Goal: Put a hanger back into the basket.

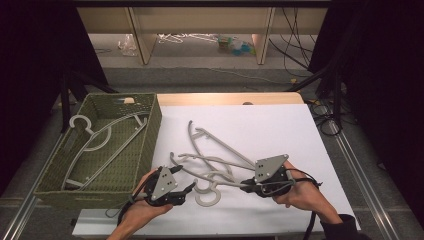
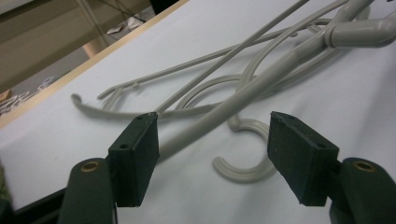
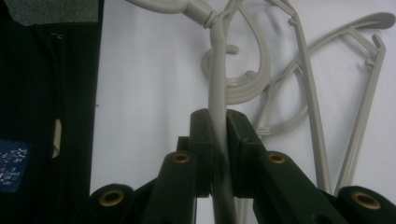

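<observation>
- The right hand-held gripper [image 1: 248, 188] is closed on one arm of a grey plastic hanger [image 3: 218, 107]. That hanger lies in a tangled pile of hangers [image 1: 212, 160] on the white desk [image 1: 280, 130], just right of the green woven basket [image 1: 150, 135].
- The left hand-held gripper [image 2: 212, 156] is open, with the same hanger's arm passing between its jaws but not yet touched.
- A good move, likely, is to close the left jaws squarely on the arm, then lift slowly so the hooks slip free of neighbours.
- Another hanger [image 1: 100, 140] already lies inside the basket.
- How the hooks interlock is hard to make out.
</observation>
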Available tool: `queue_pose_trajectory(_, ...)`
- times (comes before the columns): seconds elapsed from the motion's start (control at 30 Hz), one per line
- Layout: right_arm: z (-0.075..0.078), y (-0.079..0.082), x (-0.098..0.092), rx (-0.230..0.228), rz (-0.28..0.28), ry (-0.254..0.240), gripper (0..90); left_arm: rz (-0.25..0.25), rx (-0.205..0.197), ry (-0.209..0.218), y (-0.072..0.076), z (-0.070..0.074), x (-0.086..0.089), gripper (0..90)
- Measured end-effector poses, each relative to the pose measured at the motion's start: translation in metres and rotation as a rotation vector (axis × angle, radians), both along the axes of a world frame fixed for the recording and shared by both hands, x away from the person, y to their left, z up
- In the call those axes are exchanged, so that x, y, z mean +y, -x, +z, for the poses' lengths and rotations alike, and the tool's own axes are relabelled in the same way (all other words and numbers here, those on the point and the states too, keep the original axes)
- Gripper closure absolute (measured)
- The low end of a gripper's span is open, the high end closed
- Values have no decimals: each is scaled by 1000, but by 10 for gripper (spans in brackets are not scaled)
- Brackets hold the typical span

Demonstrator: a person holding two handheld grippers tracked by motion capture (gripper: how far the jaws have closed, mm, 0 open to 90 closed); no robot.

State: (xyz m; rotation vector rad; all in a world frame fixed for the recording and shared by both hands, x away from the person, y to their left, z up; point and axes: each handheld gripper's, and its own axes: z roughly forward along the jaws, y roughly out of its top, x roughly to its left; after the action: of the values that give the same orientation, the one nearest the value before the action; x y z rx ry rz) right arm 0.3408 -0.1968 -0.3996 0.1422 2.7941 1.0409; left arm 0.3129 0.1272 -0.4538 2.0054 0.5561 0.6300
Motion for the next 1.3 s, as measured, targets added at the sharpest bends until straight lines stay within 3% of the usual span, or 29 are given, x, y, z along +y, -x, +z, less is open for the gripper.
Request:
queue_pose_trajectory(0.07,1,2,0,3,11,-5,823,-45,0,-19,-1,-1,-5,374)
queue_pose_trajectory(0.13,2,2,0,-8,16,-6,822,-55,-10,-39,-2,-2,-8,376)
queue_pose_trajectory(0.3,3,6,0,17,23,-12,823,-103,-27,-60,-6,-3,-15,419)
queue_pose_trajectory(0.37,4,7,0,17,25,-13,822,-153,-59,-92,-7,-2,-19,469)
queue_pose_trajectory(0.5,5,8,1,14,37,-22,821,-212,-61,-124,-9,-4,-27,495)
queue_pose_trajectory(0.67,6,9,1,16,44,-25,820,-246,-73,-151,-11,-2,-31,617)
queue_pose_trajectory(0.8,6,8,0,15,35,-34,818,-286,-113,-229,-11,5,-32,666)
queue_pose_trajectory(1.0,6,6,-3,8,-5,-47,779,-303,-147,-294,-7,17,-35,707)
queue_pose_trajectory(1.13,6,3,-4,-21,-44,-43,749,-299,-141,-281,-4,25,-35,738)
queue_pose_trajectory(1.2,6,1,-4,-45,-87,-39,706,-315,-121,-273,-2,30,-36,759)
queue_pose_trajectory(1.3,9,0,-7,-60,-105,-59,680,-314,-100,-260,2,34,-39,774)
